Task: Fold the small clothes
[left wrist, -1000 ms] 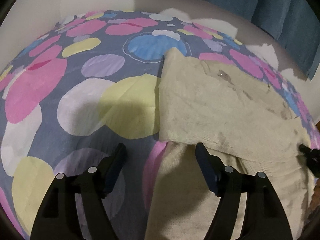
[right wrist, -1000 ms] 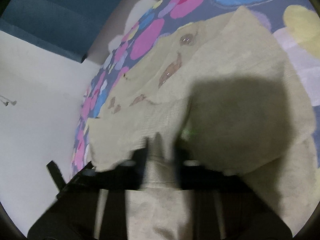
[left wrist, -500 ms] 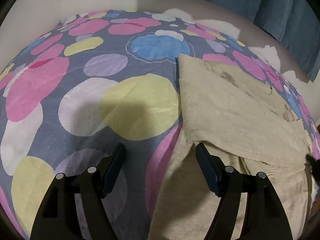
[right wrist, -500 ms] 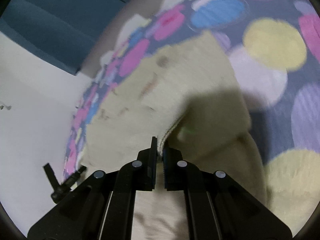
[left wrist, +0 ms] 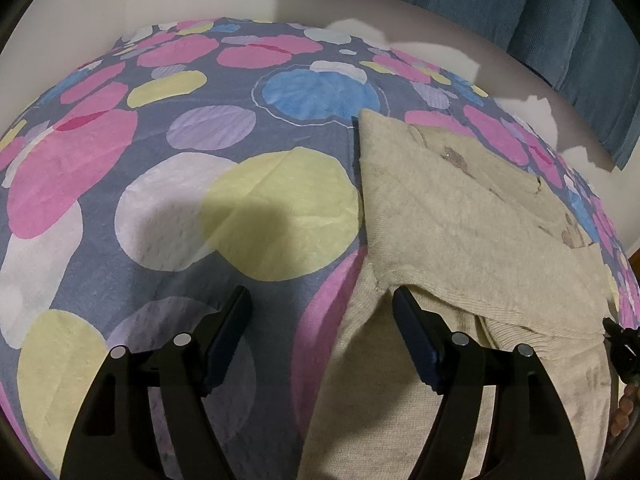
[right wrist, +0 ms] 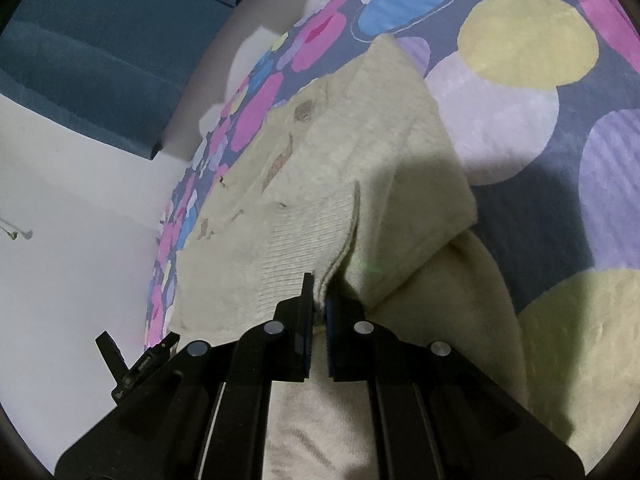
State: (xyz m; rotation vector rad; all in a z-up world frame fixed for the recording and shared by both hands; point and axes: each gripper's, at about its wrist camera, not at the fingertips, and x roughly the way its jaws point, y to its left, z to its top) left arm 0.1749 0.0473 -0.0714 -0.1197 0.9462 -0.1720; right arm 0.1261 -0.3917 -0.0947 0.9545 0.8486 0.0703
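A small beige knit garment (left wrist: 460,216) with brown patches lies partly folded on a bedsheet with coloured circles (left wrist: 200,184). My left gripper (left wrist: 322,308) is open and empty, low over the sheet, with its right finger (left wrist: 412,324) by the garment's folded corner. My right gripper (right wrist: 318,296) is shut on a ribbed edge of the garment (right wrist: 304,220) and holds that layer up over the rest of the cloth.
White walls and a blue curtain (left wrist: 520,4) stand behind the bed. The curtain also shows in the right wrist view (right wrist: 92,44). The bed's right edge (left wrist: 624,280) is close to the garment, where a black gripper part (left wrist: 622,344) shows.
The garment's folded layer has shifted to the right, baring more of the sheet. My right gripper stays shut on the ribbed edge. My left gripper has stayed open and barely moved.
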